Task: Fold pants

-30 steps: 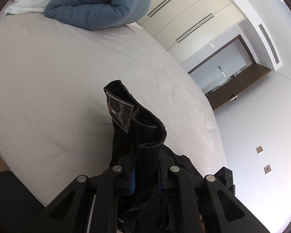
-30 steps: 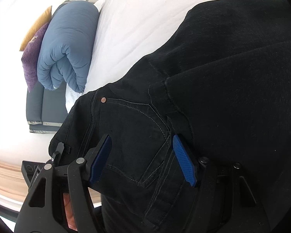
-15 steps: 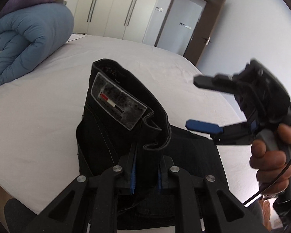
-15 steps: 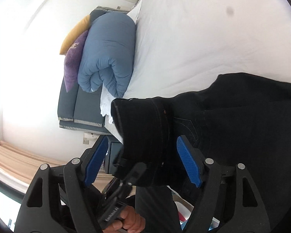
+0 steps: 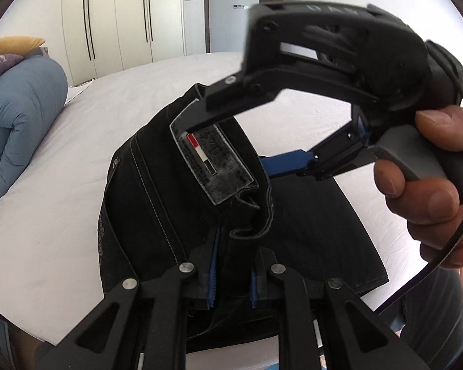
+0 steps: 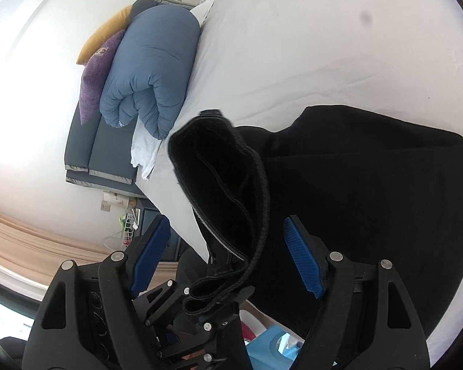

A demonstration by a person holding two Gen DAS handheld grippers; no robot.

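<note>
The left gripper (image 5: 231, 280) stays clamped on the bunched waistband of the black denim pants (image 5: 176, 191), and it has rolled upright and swung across the white-sheeted bed (image 5: 61, 215), so the grey brand patch (image 5: 213, 160) now stands at about 12 o'clock above its jaws. The right gripper (image 6: 225, 252) has let go of the cloth and risen; its jaws are apart with blue pads (image 6: 302, 262) on either side of the raised waistband end, not pressing it. In the left wrist view it reaches in from 2 o'clock, held by the person's right hand (image 5: 432, 185). The rest of the pants lies flat on the bed toward 3 o'clock. It seems a handover or re-grip of the waistband is under way, though the black cloth hides its layers. The rolled blue duvet (image 6: 151, 71) sits well apart at 10 o'clock.
</note>
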